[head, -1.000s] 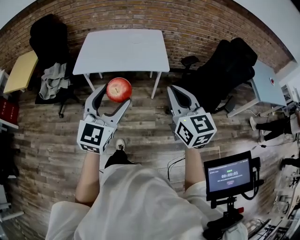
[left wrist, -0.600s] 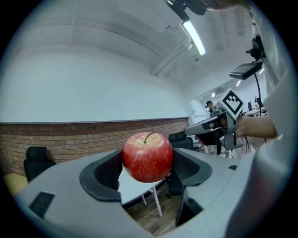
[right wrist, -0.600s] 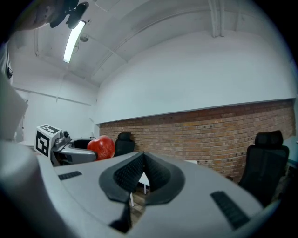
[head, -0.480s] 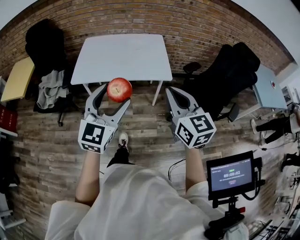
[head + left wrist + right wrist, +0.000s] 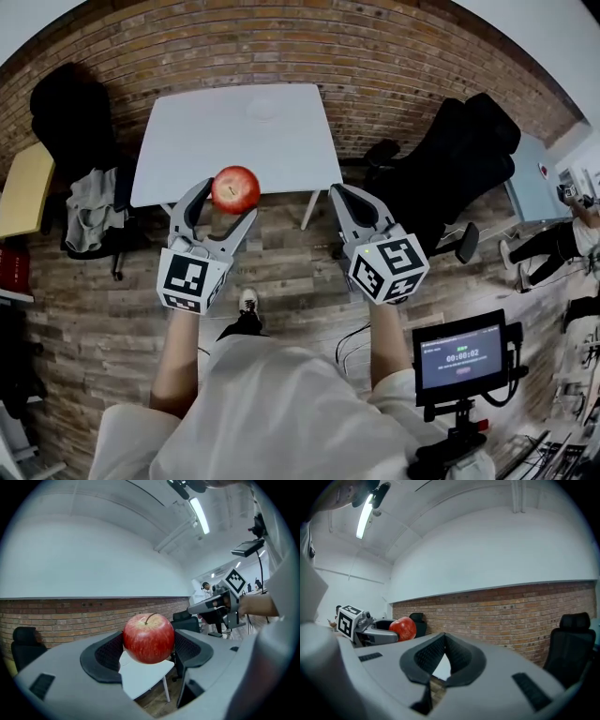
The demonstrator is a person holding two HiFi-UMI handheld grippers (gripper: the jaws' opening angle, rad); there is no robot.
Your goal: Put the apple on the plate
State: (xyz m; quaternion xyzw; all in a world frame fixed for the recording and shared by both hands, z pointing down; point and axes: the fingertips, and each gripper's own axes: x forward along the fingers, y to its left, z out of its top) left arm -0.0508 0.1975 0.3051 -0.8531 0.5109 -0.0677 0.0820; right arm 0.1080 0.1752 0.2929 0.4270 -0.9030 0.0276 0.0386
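**Between my left claw's [image 5: 225, 200] pads [image 5: 108, 651]: a red apple [image 5: 235, 189], held in the air**

Nearest me, both forearms reach out over a wooden plank floor [image 5: 281, 258]. My left claw grips the apple by its sides, with a dark ribbed pad pressed to each flank. My right claw [image 5: 349, 197] sits level with it and just beside it, jaws together and nothing between them. The apple is round and deep red with fine paler streaks. It has a soft shine on the skin and a short brown stem curving up from the dimple on top. From my head view it shows against the near edge of the white worktop [image 5: 234, 131]. Behind that stands a brick wall [image 5: 281, 47].
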